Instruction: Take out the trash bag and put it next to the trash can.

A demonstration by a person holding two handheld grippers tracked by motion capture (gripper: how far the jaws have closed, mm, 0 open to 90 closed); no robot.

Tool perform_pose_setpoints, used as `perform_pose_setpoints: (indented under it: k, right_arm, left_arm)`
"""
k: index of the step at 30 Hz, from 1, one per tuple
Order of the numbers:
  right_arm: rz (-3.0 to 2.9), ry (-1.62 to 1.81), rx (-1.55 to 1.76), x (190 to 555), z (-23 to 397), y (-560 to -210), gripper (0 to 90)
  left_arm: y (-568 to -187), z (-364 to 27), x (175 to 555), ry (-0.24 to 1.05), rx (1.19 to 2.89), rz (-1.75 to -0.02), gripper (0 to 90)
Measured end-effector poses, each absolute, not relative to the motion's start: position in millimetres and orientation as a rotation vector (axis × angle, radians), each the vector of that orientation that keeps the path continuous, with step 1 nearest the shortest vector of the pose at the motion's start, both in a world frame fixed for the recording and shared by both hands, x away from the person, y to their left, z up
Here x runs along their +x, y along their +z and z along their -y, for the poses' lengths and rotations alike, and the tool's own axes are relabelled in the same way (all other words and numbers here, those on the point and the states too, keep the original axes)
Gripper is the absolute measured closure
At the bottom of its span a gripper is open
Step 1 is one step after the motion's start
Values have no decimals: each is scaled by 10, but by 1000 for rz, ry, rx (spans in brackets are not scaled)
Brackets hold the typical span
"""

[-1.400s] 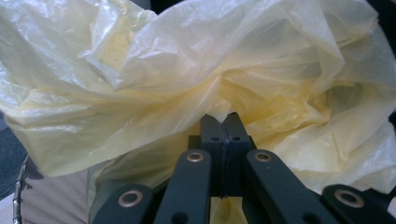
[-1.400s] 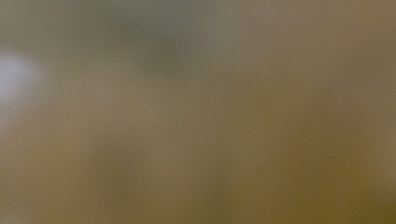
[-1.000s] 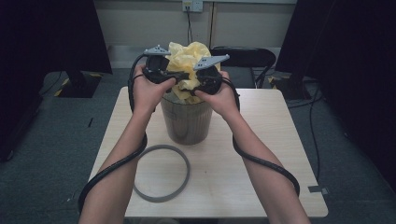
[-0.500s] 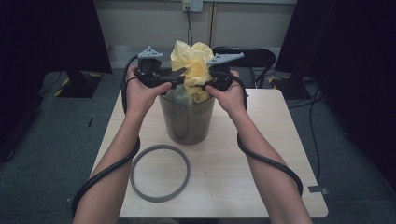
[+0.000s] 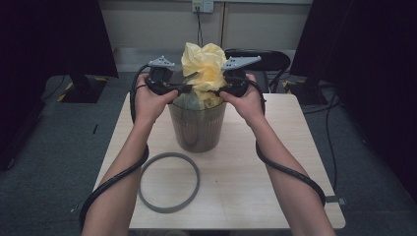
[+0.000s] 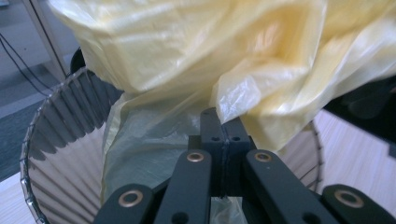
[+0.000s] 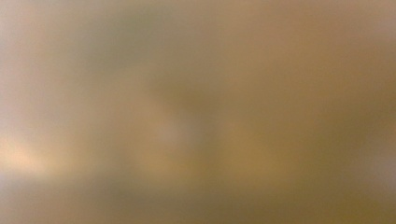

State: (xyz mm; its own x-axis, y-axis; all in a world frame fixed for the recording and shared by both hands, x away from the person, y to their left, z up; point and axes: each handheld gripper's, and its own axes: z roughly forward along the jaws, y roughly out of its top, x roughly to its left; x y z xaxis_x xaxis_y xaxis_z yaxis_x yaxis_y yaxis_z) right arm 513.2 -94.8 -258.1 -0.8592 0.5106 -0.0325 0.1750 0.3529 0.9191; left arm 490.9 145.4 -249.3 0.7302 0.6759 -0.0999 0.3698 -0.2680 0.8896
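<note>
Wooden bench (image 5: pixel 246 196): ribbed bin (image 5: pixel 199 130) at centre. Yellow bag (image 5: pixel 204 66) bunched above bin mouth, unseated. Left gripper (image 5: pixel 184 88) clenched on bag; right gripper (image 5: pixel 221 90) clenched too. Grey ring (image 5: pixel 169 182) nearer the person, unfitted.

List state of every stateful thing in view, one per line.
yellow bag: bunched, partly in the bin, mostly above the rim
bin: upright on table, ring off
grey ring: flat on table, apart from bin
left hand-held gripper: shut on yellow bag
right hand-held gripper: at the bag; its own view is blurred, jaws near shut
</note>
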Motion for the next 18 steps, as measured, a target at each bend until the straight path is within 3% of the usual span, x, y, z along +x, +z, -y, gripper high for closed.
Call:
perform_pose_setpoints:
  k: [2, 9, 15, 18]
  right_arm:
    - [-2313, 1497, 591, 5121, 949, -2578, 772]
    - [-2351, 1412, 506, 5071, 822, -2594, 400]
    - [-2353, 1361, 514, 5077, 692, -2622, 253]
    - [-2347, 1378, 535, 5089, 641, -2649, 257]
  left_arm:
    - [-2451, -1466, 4885, 368, 1868, -811, 900]
    - [-2362, -1432, 4820, 375, 1858, -789, 900]
    - [-2334, -1379, 4794, 368, 1866, -770, 900]
    - [-2333, -1369, 4796, 375, 1873, -770, 900]
